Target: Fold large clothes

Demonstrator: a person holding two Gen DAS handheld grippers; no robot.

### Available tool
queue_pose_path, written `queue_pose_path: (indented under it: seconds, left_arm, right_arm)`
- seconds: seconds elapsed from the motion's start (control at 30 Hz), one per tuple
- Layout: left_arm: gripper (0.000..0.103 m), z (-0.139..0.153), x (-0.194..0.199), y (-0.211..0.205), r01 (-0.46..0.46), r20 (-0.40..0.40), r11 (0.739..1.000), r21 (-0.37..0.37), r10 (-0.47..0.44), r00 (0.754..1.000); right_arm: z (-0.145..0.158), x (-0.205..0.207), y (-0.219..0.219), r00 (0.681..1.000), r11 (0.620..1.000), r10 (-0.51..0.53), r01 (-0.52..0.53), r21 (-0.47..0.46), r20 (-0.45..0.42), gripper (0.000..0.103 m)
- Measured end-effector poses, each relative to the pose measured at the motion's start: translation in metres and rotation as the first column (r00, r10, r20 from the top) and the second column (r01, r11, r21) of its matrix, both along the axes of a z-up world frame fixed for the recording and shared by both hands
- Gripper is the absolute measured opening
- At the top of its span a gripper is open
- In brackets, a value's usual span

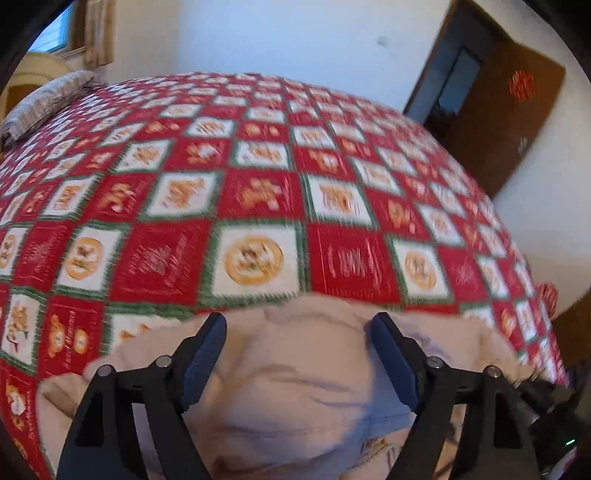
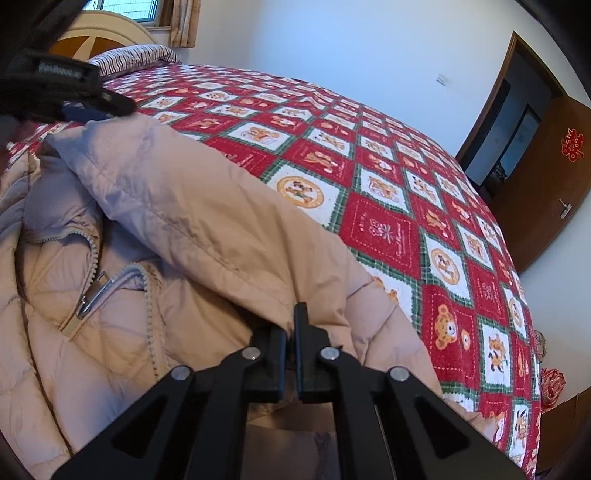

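The beige puffer jacket (image 2: 177, 206) lay spread on the near left part of the bed, over the red, white and green checked bedspread (image 2: 388, 206). It looked soft, thick and light, the sort of padded thing that springs back and slides on its smooth shell, so I judged a fold would need a firm pinch on a seam or hem rather than on the puffy middle. The right claw (image 2: 290, 332) had its fingers pressed together on a fold of the jacket's edge, a sleeve or flap draped across the front above the half-open zipper (image 2: 92, 291). The left claw (image 1: 297, 354) hung with its fingers wide apart above the beige fabric, gripping nothing; that view was blurred. The metal zipper pull might snag. A striped pillow (image 2: 136, 57) lay far off at the headboard (image 2: 110, 31), well apart from the jacket. A brown door (image 2: 554, 177) stood open on the far right. The bedspread beyond was free for folding.
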State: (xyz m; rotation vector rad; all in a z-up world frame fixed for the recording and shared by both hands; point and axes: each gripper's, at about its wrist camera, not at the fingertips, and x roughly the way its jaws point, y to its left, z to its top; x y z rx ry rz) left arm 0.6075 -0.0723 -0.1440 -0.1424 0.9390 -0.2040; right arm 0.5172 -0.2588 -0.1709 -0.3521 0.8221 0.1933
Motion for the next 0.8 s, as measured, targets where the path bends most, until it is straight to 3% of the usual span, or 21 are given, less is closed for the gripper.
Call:
queue_pose_path:
  seconds: [0.1, 0.2, 0.33, 0.4, 0.5, 0.6, 0.7, 0.8]
  left_arm:
    - [0.081, -0.014, -0.011, -0.015, 0.019, 0.001, 0.994, 0.111, -0.019, 1.0]
    - [0.081, -0.029, -0.018, -0.008, 0.0, -0.045, 0.996, 0.094, 0.004, 0.999]
    - [0.082, -0.034, -0.026, -0.007, -0.002, -0.024, 0.996, 0.094, 0.004, 1.0]
    - [0.082, -0.025, -0.029, 0.001, -0.034, 0.003, 0.998, 0.046, 0.033, 0.999]
    - [0.082, 0.006, -0.04, 0.011, -0.084, 0.111, 0.996, -0.002, 0.084, 0.99]
    - [0.082, 0.031, -0.045, 0.006, -0.061, 0.191, 0.997, -0.042, 0.068, 0.979]
    - [0.082, 0.029, -0.035, -0.012, 0.004, 0.157, 1.0, -0.029, 0.0, 0.988]
    - [0.082, -0.002, -0.021, -0.024, 0.017, 0.076, 0.999, 0.044, -0.02, 0.997]
  right_arm:
    - [-0.002, 0.0, 0.0, 1.0, 1.0, -0.001, 0.001, 0.001, -0.002, 0.004]
    - [-0.001, -0.003, -0.002, 1.0, 1.0, 0.005, -0.005, 0.002, -0.007, 0.004]
    - [0.014, -0.016, -0.006, 1.0, 1.0, 0.011, -0.011, 0.006, -0.013, 0.006]
    - [0.027, -0.024, -0.012, 1.0, 0.999, -0.005, 0.005, 0.043, -0.015, 0.008]
    - [0.06, -0.042, -0.019, 0.999, 0.987, -0.031, 0.026, 0.157, 0.028, 0.01]
    - [0.081, -0.037, -0.006, 0.994, 0.983, -0.064, 0.048, 0.176, 0.087, 0.01]
    - [0.084, -0.013, 0.008, 0.992, 0.968, -0.102, 0.082, 0.237, 0.07, 0.01]
    - [0.059, 0.02, 0.017, 0.991, 0.943, -0.137, 0.129, 0.307, 0.003, 0.01]
